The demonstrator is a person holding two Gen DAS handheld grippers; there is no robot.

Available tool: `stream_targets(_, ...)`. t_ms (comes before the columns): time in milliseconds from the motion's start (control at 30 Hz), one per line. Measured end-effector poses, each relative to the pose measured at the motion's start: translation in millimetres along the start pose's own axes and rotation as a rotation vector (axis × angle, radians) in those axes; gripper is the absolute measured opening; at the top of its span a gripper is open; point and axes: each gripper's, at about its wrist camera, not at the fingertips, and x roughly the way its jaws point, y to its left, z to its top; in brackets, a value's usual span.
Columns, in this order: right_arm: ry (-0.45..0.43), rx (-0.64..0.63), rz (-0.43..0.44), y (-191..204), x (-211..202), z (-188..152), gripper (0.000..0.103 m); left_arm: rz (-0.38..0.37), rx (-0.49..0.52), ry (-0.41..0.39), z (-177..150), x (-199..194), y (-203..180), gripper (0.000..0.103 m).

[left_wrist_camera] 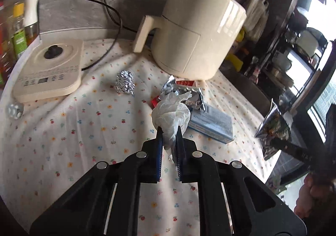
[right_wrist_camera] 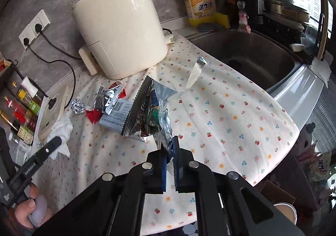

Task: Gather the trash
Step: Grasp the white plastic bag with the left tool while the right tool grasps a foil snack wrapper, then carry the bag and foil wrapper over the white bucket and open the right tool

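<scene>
In the left wrist view my left gripper [left_wrist_camera: 169, 129] is shut on a crumpled white tissue [left_wrist_camera: 171, 114], held just above the floral cloth [left_wrist_camera: 73, 131]. In the right wrist view my right gripper [right_wrist_camera: 170, 141] is shut on the torn edge of an open foil snack bag [right_wrist_camera: 145, 110]; the bag also shows at the right of the left view [left_wrist_camera: 273, 129]. Loose on the cloth lie a foil ball [left_wrist_camera: 125, 82], crumpled silver wrappers [left_wrist_camera: 189, 93], a blue box [left_wrist_camera: 212, 124], a red wrapper [right_wrist_camera: 94, 115] and a white wrapper strip [right_wrist_camera: 196, 72].
A cream air fryer [left_wrist_camera: 195, 32] stands at the back, a flat cream appliance base [left_wrist_camera: 48, 68] to its left with cords behind. Sauce bottles [left_wrist_camera: 19, 26] line the left edge. A steel sink [right_wrist_camera: 252, 57] and yellow detergent bottle [right_wrist_camera: 199, 3] are on the right.
</scene>
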Motion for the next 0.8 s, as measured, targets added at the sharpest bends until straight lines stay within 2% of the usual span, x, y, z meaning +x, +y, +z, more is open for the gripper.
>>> stream_targets(100, -0.005, -0.079, 0.011, 5, -13, -9, 0.006, 0.011, -0.021, -0.026, -11, -25, -3, 0.012)
stream_targets(367, -0.027, -0.092, 0.064, -2, -47, -32, 0.006, 0.066, -0.022, -0.061, -34, -72, -23, 0.012)
stream_targets(800, -0.037, -0.128, 0.109, -53, -111, -75, 0.007, 0.097, -0.009, -0.101, -83, -122, -86, 0.012)
